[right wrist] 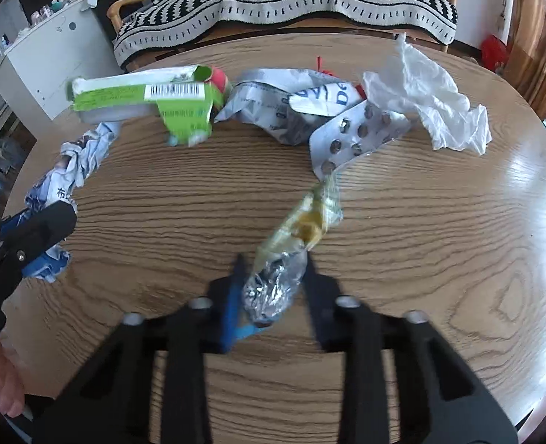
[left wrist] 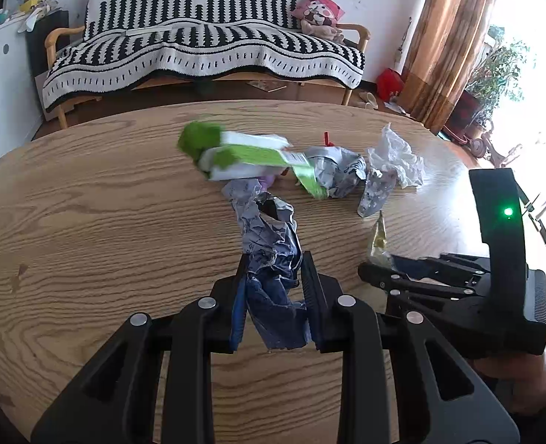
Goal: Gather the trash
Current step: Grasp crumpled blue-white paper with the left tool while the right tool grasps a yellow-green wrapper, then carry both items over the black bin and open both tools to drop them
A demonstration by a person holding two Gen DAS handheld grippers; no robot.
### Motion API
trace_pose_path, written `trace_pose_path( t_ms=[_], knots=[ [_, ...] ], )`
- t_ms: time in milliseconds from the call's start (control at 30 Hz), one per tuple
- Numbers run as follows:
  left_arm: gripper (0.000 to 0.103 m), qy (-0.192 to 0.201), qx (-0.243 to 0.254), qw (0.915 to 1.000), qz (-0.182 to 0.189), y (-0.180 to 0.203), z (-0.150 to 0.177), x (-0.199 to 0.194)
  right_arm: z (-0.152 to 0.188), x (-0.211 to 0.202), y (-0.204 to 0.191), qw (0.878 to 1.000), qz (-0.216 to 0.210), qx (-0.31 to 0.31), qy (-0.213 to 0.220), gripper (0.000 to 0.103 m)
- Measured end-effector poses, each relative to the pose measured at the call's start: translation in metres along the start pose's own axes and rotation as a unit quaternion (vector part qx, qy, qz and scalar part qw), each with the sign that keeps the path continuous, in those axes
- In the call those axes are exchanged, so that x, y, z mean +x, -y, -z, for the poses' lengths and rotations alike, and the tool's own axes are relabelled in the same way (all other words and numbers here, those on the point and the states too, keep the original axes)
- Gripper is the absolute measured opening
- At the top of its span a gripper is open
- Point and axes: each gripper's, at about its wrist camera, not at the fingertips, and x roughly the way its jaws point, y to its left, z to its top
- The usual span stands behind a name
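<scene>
While we looked down both wrist views, the scene read as follows.

Left gripper [left wrist: 273, 277]: its fingers were nearly closed, and we held a crumpled blue-grey wrapper [left wrist: 269, 244] between them, its far end trailing toward the pile.

Right gripper [right wrist: 273, 281]: its fingers were drawn in tight on a clear sachet [right wrist: 295, 244], silvery at the near end and yellowish at the far end; that far end stuck out past the fingertips.

Tabletop [right wrist: 420, 296]: round, wood-grained, with the rest of the litter along its far side.

Left on the tabletop: a green carton [right wrist: 139, 96], a grey printed bag [right wrist: 273, 111] just beside it, a pill blister [right wrist: 358, 133] leaning against the bag, and a white tissue [right wrist: 431, 100] at the right end of the row. A small red scrap [right wrist: 319, 63] showed behind the bag; what it was we could not tell.

Bin: we saw none in either view, so where the trash should go we could not say.

Progress: we judged the job early. Two pieces were in hand but not yet dropped anywhere, and at least four more lay waiting.

Risk: the sachet looked slippery and was pinched near one end, so we thought it might slide out.
</scene>
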Motion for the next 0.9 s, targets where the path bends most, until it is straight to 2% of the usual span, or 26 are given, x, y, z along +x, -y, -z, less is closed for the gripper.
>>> trace_pose_path(
  t_ms=[233, 467, 667, 800, 900],
  knots=[
    [0.026, 0.014, 0.019, 0.9997, 0.012, 0.021, -0.003, -0.011, 0.007, -0.031, 0.011, 0.999, 0.004, -0.007, 0.034, 0.014],
    [0.026, 0.024, 0.055, 0.9977, 0.031, 0.071, -0.01, -0.011, 0.03, -0.082, 0.064, 0.997, 0.022, 0.012, 0.076, 0.014],
    [0.026, 0.029, 0.117, 0.9893, 0.083, 0.163, -0.005, -0.003, 0.07, -0.134, 0.152, 0.989, 0.07, 0.068, 0.113, 0.014],
    [0.026, 0.024, 0.172, 0.9766, 0.127, 0.248, 0.011, 0.008, 0.11, -0.169, 0.222, 0.978, 0.113, 0.116, 0.133, 0.014],
    [0.026, 0.019, 0.208, 0.9654, 0.156, 0.312, 0.027, 0.016, 0.154, -0.197, 0.284, 0.964, 0.153, 0.167, 0.142, 0.014]
  ],
)
